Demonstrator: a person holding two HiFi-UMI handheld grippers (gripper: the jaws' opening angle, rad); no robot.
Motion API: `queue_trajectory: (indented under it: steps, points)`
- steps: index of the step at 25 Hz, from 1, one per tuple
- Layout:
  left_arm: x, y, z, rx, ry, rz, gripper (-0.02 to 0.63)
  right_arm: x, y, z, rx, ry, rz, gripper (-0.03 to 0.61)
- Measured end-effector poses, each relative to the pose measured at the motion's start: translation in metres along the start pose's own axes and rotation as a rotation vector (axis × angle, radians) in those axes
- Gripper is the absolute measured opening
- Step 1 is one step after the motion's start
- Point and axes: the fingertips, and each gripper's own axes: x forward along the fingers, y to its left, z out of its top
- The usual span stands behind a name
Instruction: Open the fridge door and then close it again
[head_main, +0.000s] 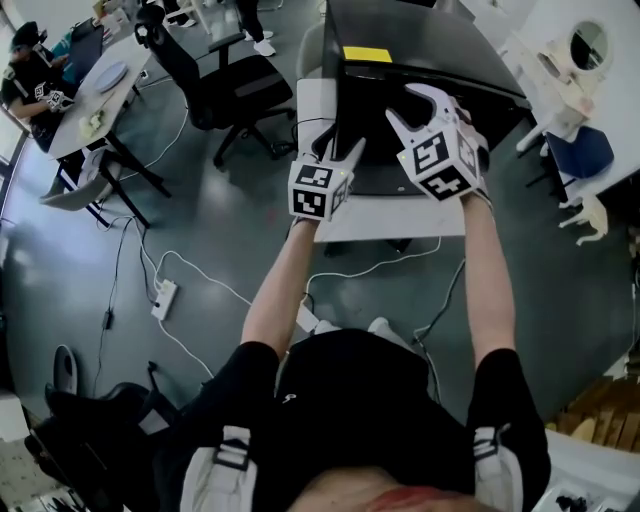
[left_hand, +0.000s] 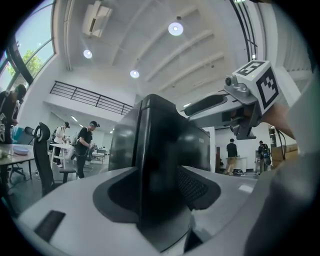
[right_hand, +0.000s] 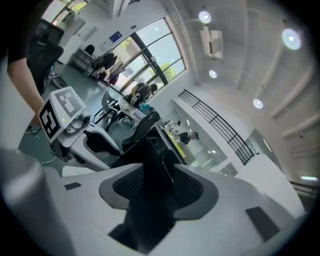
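Note:
A black fridge (head_main: 430, 50) with a yellow label (head_main: 367, 54) on top stands on a low white stand (head_main: 400, 220) in front of me; its door looks closed. My left gripper (head_main: 342, 152) is open at the fridge's front left, jaws pointing at it. The right gripper (head_main: 410, 105) is also open, higher up, over the front top edge. In the left gripper view the fridge (left_hand: 160, 145) fills the gap of the left gripper (left_hand: 160, 197), and the right gripper's marker cube (left_hand: 257, 87) shows at upper right. The right gripper (right_hand: 155, 192) frames the dark fridge (right_hand: 152, 165). Nothing is gripped.
A black office chair (head_main: 215, 70) stands left of the fridge. Further left is a desk (head_main: 95, 90) with a seated person. A power strip (head_main: 163, 298) and cables lie on the grey floor. White shelving (head_main: 570, 60) and a blue stool (head_main: 580, 150) are at the right.

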Motion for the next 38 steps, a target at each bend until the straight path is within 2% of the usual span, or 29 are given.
queue_trajectory:
  steps: [7,12,14,15,17,23,28,31,33,38]
  points:
    - [0.017,0.010,0.004,-0.020,-0.042,-0.084,0.236,0.017,-0.002,0.002,-0.147,0.082,0.074,0.187]
    - [0.020,0.011,-0.001,0.005,-0.034,-0.124,0.235,0.024,0.001,-0.001,-0.198,0.103,0.090,0.149]
    - [0.023,0.012,-0.002,0.037,-0.003,-0.106,0.235,0.025,0.003,-0.001,-0.210,0.098,0.102,0.146]
    - [0.024,0.012,-0.002,0.059,0.007,-0.093,0.231,0.024,0.004,-0.001,-0.217,0.095,0.108,0.123]
    - [0.025,0.013,-0.003,0.081,0.003,-0.081,0.227,0.024,0.005,0.000,-0.233,0.095,0.110,0.127]
    - [0.022,0.012,-0.004,0.058,0.005,-0.060,0.221,0.023,0.007,0.000,-0.304,0.100,0.110,0.120]
    - [0.020,0.011,-0.003,0.037,0.014,-0.046,0.221,0.020,0.008,0.001,-0.314,0.091,0.121,0.115]
    - [0.014,0.013,0.002,-0.006,0.005,-0.019,0.201,0.019,0.008,0.000,-0.329,0.079,0.126,0.112]
    - [0.008,0.013,0.005,-0.017,-0.020,0.023,0.153,0.020,0.007,0.001,-0.344,0.076,0.119,0.100]
    - [0.008,0.007,0.004,0.026,-0.011,0.053,0.146,0.020,0.006,-0.001,-0.334,0.070,0.140,0.095]
